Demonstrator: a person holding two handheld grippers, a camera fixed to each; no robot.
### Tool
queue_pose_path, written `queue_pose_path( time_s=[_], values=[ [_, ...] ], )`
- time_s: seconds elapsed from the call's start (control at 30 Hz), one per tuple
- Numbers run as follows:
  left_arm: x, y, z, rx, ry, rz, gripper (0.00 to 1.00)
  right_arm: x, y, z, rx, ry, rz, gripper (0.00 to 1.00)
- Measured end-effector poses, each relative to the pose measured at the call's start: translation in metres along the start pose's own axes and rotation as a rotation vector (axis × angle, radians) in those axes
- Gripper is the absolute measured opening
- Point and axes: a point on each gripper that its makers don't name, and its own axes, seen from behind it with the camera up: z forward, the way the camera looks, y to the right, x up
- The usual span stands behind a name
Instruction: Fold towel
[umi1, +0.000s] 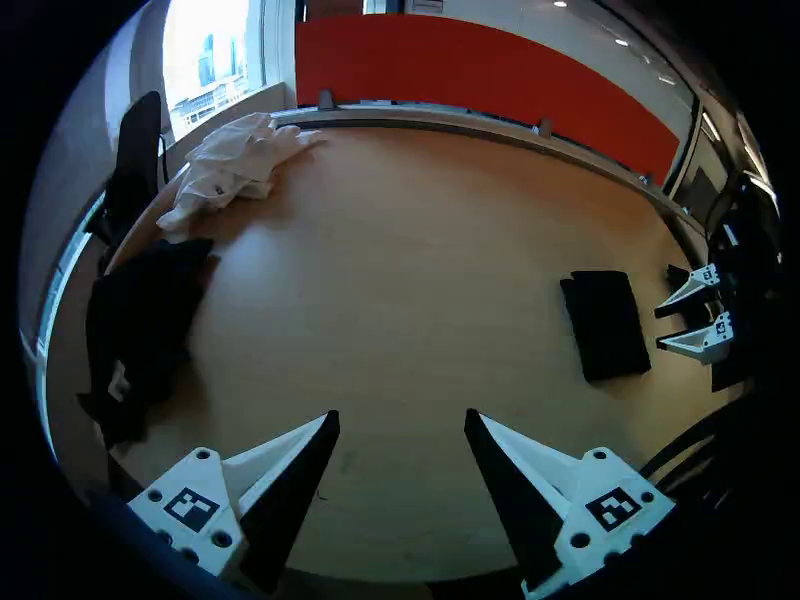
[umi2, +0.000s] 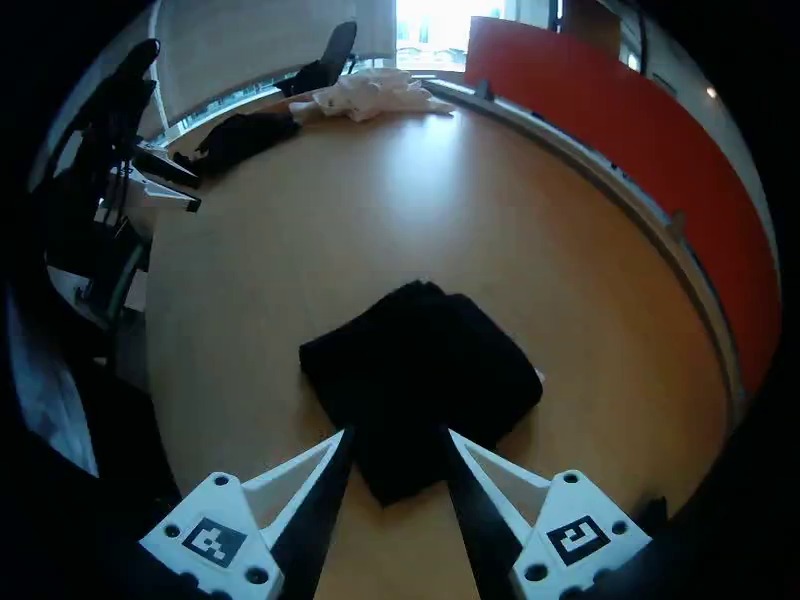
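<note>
Towel (umi2: 420, 380) | black, lying folded on desk (umi2: 300, 220) | left gripper (umi1: 400, 412) released over bare desk; right gripper (umi2: 396, 432) released at towel edge | fold judged done; next: pull clear.

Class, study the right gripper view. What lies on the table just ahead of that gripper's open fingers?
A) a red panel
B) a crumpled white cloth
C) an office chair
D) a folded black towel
D: the folded black towel lies just ahead of the right gripper, while the white cloth lies far beyond it.
</note>
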Motion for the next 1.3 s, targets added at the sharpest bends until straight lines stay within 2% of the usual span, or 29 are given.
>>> queue_pose_path(
  time_s=[0.3, 0.7, 0.9, 1.0, 1.17, 1.3],
  values=[
    [0.001, 0.003, 0.0, -0.003, -0.001, 0.011, 0.93, -0.018, 0.001, -0.002, -0.007, -0.018, 0.02, 0.61],
    [-0.001, 0.005, 0.0, -0.003, -0.002, 0.008, 0.93, -0.053, -0.008, 0.006, 0.006, -0.073, 0.039, 0.61],
    [-0.002, 0.006, -0.001, -0.006, -0.003, 0.01, 0.93, -0.06, -0.009, 0.009, 0.008, -0.085, 0.049, 0.61],
    [-0.002, 0.006, -0.001, -0.006, -0.003, 0.012, 0.93, -0.063, -0.009, 0.01, 0.006, -0.093, 0.054, 0.57],
    [-0.001, 0.006, -0.001, -0.008, -0.002, 0.012, 0.93, -0.071, -0.01, 0.014, 0.007, -0.116, 0.07, 0.38],
    [-0.001, 0.006, -0.001, -0.008, -0.002, 0.012, 0.93, -0.074, -0.012, 0.017, 0.011, -0.122, 0.079, 0.35]
  ],
)
